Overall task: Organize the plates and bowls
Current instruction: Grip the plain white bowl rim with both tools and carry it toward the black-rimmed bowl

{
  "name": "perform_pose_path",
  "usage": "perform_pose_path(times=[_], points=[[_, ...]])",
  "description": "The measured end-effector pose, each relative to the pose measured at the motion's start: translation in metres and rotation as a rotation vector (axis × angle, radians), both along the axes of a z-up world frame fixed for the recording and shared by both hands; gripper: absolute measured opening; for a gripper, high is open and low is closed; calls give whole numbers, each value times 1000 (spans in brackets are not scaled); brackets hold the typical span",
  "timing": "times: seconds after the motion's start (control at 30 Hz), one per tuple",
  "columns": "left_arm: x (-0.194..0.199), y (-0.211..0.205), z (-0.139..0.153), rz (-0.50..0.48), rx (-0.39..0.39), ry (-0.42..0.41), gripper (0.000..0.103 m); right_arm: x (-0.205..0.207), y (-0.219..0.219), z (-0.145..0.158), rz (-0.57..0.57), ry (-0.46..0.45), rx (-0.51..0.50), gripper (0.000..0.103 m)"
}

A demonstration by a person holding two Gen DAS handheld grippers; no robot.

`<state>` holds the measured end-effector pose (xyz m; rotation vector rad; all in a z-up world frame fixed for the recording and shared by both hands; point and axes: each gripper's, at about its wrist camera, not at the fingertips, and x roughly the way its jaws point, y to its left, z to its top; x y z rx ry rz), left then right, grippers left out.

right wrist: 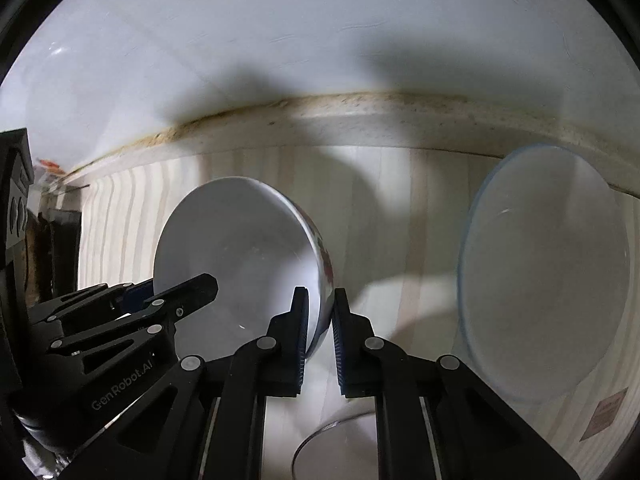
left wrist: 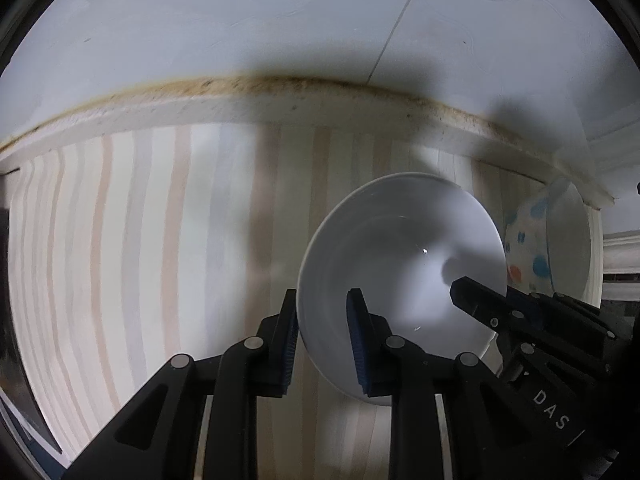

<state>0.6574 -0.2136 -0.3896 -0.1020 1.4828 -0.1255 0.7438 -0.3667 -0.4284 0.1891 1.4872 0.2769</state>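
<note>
Left tongs [left wrist: 324,340] pinching near-left rim of white bowl [left wrist: 400,264]; right tongs [right wrist: 320,340] pinching opposite rim of same bowl [right wrist: 240,256], which sits on striped tabletop [left wrist: 140,240] between them. Left view only: spotted bowl [left wrist: 548,240] just beyond right tongs. Right view only: clear glass plate [right wrist: 544,280] to right of right tongs, glass rim [right wrist: 332,432] below them.

left gripper [left wrist: 322,322] at bottom centre is clamped on the near rim of a plain white bowl [left wrist: 400,256], right gripper [left wrist: 466,294] pokes in from lower right, spotted bowl [left wrist: 548,236] just beside it on the striped countertop [left wrist: 140,240].
</note>
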Motion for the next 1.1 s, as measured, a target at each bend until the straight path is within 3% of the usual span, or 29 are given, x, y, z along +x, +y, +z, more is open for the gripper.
perform_pose_path(times=[0.37,0.7,0.87,1.1], points=[[-79,24,44,5,7,-35,21,-68,28,28,62,-4,45,13],[-146,11,89,-58,-32,-72,21,-149,4,76,47,-45,75,14],[-176,-23,85,-129,-56,-52,21,-198,-24,87,11,-44,64,14],[-199,-64,53,-237,-62,19,21,-248,-74,66,-62,8,37,14]])
